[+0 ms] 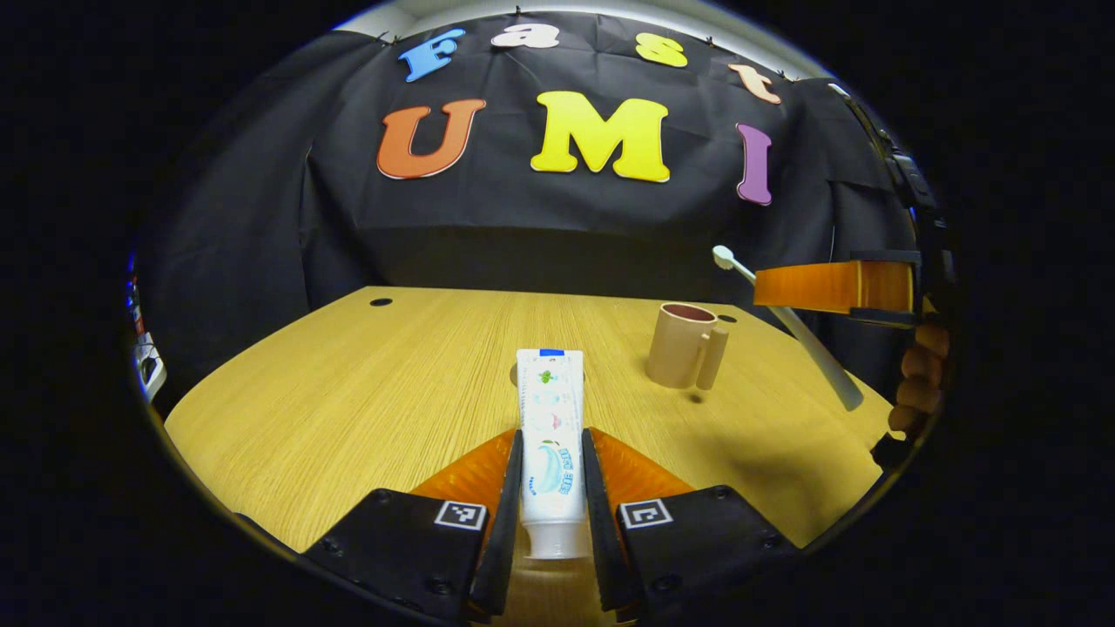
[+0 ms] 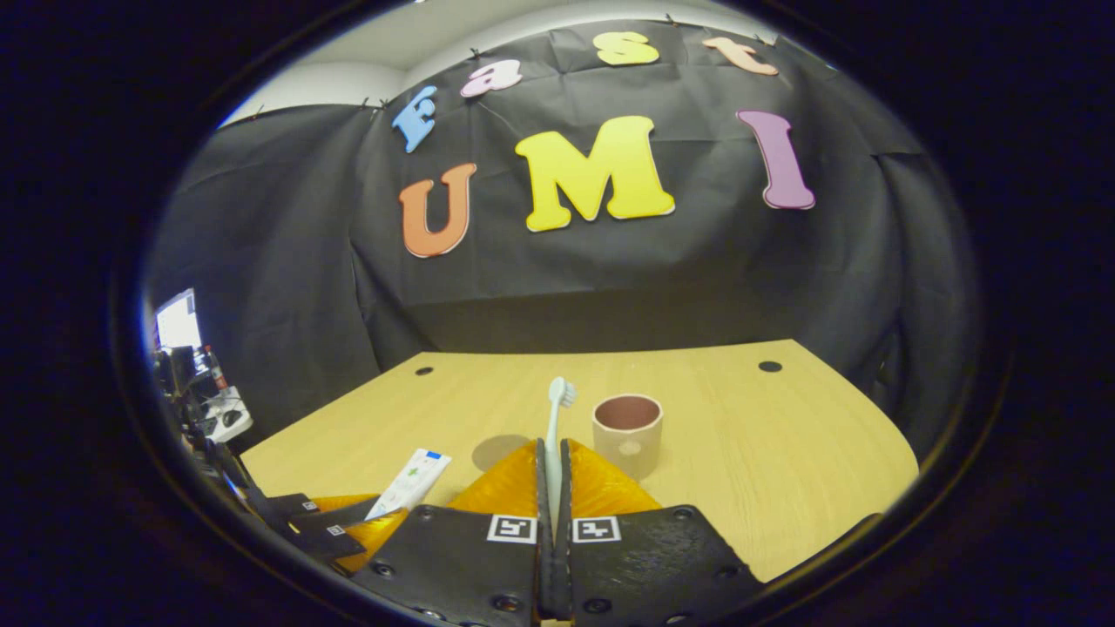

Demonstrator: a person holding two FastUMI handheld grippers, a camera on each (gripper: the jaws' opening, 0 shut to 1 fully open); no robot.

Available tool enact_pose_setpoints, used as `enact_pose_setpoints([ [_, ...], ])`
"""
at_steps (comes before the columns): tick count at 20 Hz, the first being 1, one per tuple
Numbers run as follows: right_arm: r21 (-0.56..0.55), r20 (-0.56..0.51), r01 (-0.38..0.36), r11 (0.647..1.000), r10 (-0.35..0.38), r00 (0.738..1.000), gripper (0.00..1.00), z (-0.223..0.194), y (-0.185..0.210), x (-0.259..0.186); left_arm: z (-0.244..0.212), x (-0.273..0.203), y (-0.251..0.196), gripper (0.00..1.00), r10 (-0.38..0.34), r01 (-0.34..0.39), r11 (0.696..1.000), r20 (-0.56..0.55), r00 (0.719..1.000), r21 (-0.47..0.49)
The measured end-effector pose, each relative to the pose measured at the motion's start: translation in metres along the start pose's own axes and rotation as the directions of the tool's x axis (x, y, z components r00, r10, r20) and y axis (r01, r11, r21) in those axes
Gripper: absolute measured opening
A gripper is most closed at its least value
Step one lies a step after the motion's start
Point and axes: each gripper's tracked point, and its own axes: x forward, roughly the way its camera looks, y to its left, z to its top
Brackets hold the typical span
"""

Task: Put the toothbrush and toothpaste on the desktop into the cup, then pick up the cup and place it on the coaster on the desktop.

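Left gripper view: left gripper [image 1: 552, 470] clamped on 1 toothpaste tube [image 1: 550, 435], both fingers [image 1: 508, 488] pressed against its sides, cap end toward the camera, flat end pointing out over the wooden desktop [image 1: 348, 392]. Tube appears lifted clear of the desktop. Beyond and to the right, 1 beige cup [image 1: 681, 345] standing upright on the desktop, handle [image 1: 712, 357] facing the camera, mouth open and empty as far as visible. At the right edge, right gripper [image 1: 832, 287] seen side-on above the desktop, with a hand [image 1: 919, 383] below it; 1 white toothbrush [image 1: 788, 326] held slanted, bristle head up and left, handle end down and right.

Right gripper view: right gripper [image 2: 552, 488] closed tight on the toothbrush [image 2: 554, 435], both fingers against the shaft, head standing upright past the fingertips. Cup [image 2: 627, 434] just right of the toothbrush head, farther off, handle hidden from this side. A round grey patch on the desktop [image 2: 498, 451], left of the fingers, possibly the coaster; cannot tell. Lower left: left gripper [image 2: 348, 522] with the toothpaste tube [image 2: 408, 482] slanting upward.

Count: 2 grippers, 1 toothbrush, 1 toothpaste tube, 1 cup.
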Motion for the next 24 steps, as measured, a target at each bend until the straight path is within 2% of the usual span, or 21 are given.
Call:
enact_pose_setpoints([
  [6,0.04,0.074,0.005,0.999,-0.008,0.997,0.0,0.041,-0.024,0.06,0.044,0.001,-0.017,0.41,-0.053,0.052,0.999,0.096,0.994,0.007],
  [8,0.014,0.099,0.029,0.999,-0.03,0.995,0.0,0.051,-0.039,0.081,0.05,0.007,-0.023,0.41,-0.075,0.074,0.997,0.101,0.992,0.012],
  [9,0.007,0.107,0.042,0.999,-0.043,0.993,0.0,0.054,-0.046,0.094,0.053,0.011,-0.027,0.45,-0.09,0.088,0.996,0.099,0.991,0.024],
  [10,0.009,0.11,0.053,0.999,-0.054,0.993,0.0,0.055,-0.052,0.105,0.055,0.015,-0.029,0.41,-0.097,0.094,0.995,0.099,0.99,0.033],
  [15,0.031,0.114,0.069,0.997,-0.072,0.991,0.0,0.063,-0.067,0.151,0.05,0.034,-0.028,0.41,-0.107,0.106,0.994,0.068,0.992,0.007],
  [24,0.055,0.129,0.073,0.996,-0.08,0.988,0.0,0.066,-0.078,0.171,0.04,0.051,-0.02,0.41,-0.112,0.112,0.994,0.014,0.994,0.0],
])
